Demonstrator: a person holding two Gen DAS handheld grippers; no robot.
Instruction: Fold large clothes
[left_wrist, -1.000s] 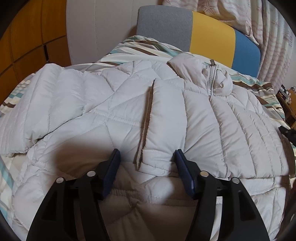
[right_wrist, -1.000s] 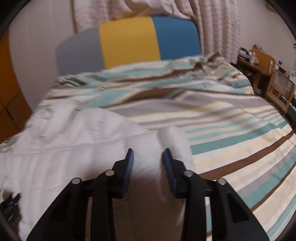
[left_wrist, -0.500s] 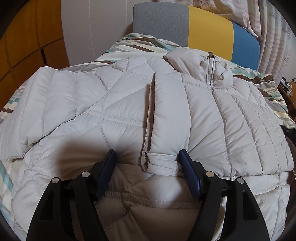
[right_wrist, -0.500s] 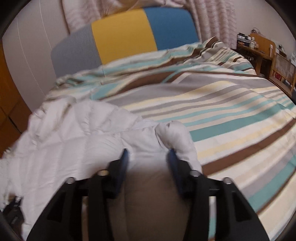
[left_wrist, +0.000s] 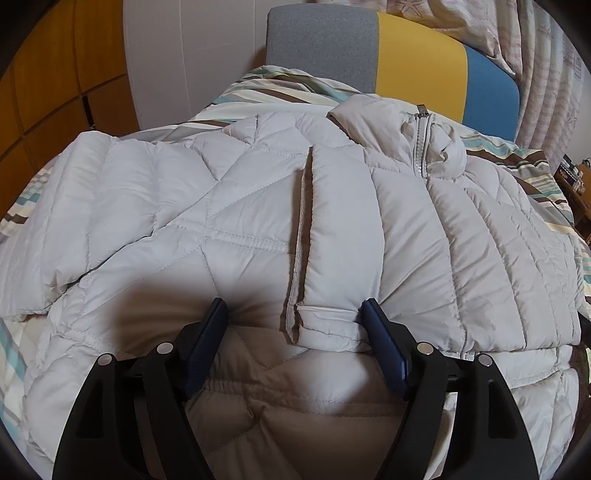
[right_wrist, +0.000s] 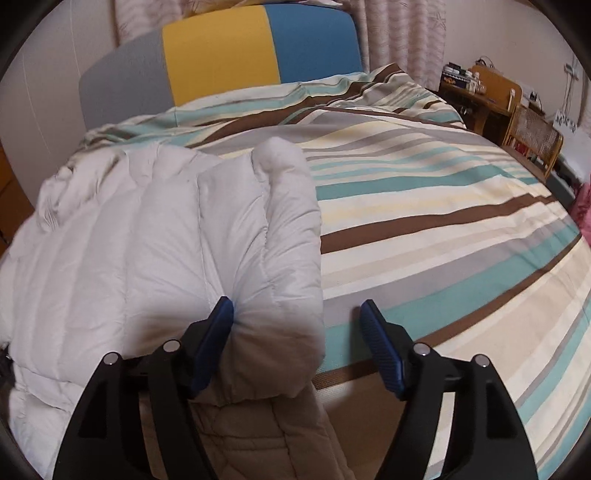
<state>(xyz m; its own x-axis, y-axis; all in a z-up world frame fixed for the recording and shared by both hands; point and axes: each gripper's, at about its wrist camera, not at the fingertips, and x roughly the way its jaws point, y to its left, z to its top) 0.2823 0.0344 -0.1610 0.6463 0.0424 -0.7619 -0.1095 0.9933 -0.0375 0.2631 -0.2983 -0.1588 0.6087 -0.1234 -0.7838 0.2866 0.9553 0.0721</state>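
A pale grey quilted puffer jacket (left_wrist: 406, 221) lies spread on the striped bed cover (left_wrist: 258, 85), one front panel folded over with its zipper (left_wrist: 421, 144) near the collar. My left gripper (left_wrist: 294, 302) hovers at the folded panel's lower corner. Its jaws are opening and stand wide, with the corner between them and not pinched. In the right wrist view the jacket (right_wrist: 147, 240) ends in a puffy folded edge. My right gripper (right_wrist: 296, 301) is opening there: its left finger rests beside the fold and its right finger is over the bed cover (right_wrist: 443, 221).
A grey, yellow and blue headboard (right_wrist: 221, 55) stands at the far end of the bed, with curtains (right_wrist: 399, 33) behind it. A wooden desk (right_wrist: 487, 99) with small items and a wicker chair stand beyond the bed's right side. Orange cabinet doors (left_wrist: 55, 92) are at the left.
The right gripper's jaws have spread from nearly shut on the jacket's fold to wide apart, letting it go, and the hand shifted. The left gripper's jaws widened slightly; that hand stayed put.
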